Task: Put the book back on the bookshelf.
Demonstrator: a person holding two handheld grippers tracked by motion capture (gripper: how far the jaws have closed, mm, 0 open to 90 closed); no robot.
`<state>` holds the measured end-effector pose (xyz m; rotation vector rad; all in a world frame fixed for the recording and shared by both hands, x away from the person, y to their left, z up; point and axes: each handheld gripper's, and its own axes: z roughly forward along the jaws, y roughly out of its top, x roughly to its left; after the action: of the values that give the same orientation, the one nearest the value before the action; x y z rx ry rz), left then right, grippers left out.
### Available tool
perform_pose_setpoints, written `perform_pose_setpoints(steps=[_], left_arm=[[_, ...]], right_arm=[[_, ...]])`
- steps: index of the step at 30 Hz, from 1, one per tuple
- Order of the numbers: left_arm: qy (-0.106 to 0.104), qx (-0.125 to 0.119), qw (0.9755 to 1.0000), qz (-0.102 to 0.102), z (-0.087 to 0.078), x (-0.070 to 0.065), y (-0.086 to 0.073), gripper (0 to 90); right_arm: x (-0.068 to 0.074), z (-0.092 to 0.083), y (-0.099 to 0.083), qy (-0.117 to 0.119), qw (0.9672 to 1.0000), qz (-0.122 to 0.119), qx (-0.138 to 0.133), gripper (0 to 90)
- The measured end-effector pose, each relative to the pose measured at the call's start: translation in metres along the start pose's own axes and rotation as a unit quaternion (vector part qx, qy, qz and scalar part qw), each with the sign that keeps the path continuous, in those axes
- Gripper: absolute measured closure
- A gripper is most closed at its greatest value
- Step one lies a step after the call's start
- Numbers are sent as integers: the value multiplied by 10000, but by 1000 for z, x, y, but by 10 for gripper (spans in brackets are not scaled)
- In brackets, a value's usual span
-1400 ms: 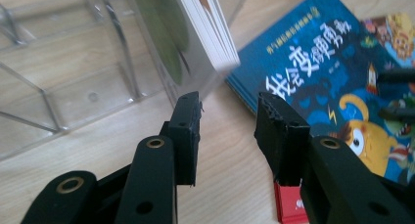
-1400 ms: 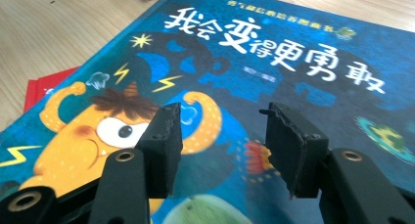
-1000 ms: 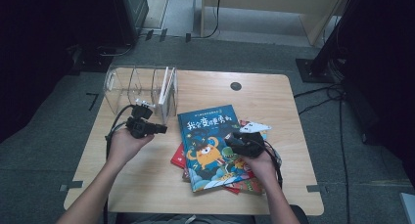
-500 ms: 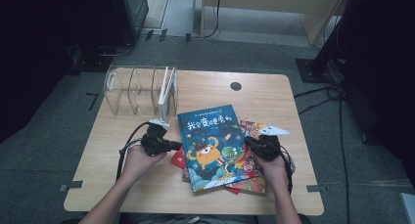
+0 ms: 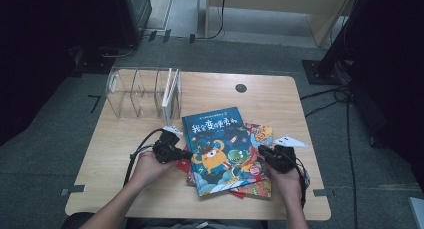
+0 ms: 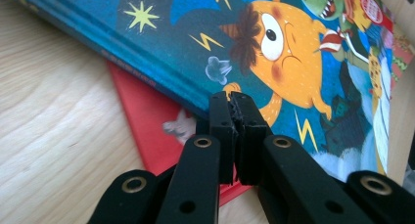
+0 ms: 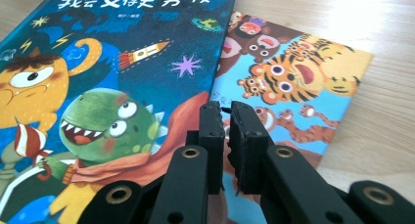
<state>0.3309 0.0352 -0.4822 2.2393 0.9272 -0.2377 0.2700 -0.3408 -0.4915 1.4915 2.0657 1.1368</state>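
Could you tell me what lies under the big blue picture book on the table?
Under the blue picture book lie a red book, peeking out at its left edge, and a tiger-cover book at its right. How many more lie beneath is hidden by the blue cover.

Both forearms come in from the near edge of the table. The left gripper (image 5: 181, 153) sits low and points to the right, its jaws pressed together. The right gripper (image 5: 262, 154) points to the left, its jaws almost together with a thin gap.
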Motion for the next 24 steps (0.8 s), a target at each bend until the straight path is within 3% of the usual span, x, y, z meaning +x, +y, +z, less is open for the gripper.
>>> perform_pose_setpoints(steps=[9, 14, 18, 20, 24], left_arm=[[36, -124, 9997, 184, 20, -24, -1, 898], [16, -172, 9997, 166, 22, -27, -3, 895], [-109, -113, 9999, -58, 23, -27, -4, 900], [-31, -102, 9999, 62, 23, -32, -5, 900], [8, -143, 9998, 104, 24, -37, -8, 900]], right_arm=[[-8, -3, -6, -274, 9996, 47, 11, 798], [-14, 2, -2, -380, 9992, 87, -67, 822], [-17, 10, 5, -574, 9983, 99, -37, 856], [-18, 16, 9, -686, 9976, 79, 109, 867], [-19, 24, 14, -665, 9975, 148, 165, 900]])
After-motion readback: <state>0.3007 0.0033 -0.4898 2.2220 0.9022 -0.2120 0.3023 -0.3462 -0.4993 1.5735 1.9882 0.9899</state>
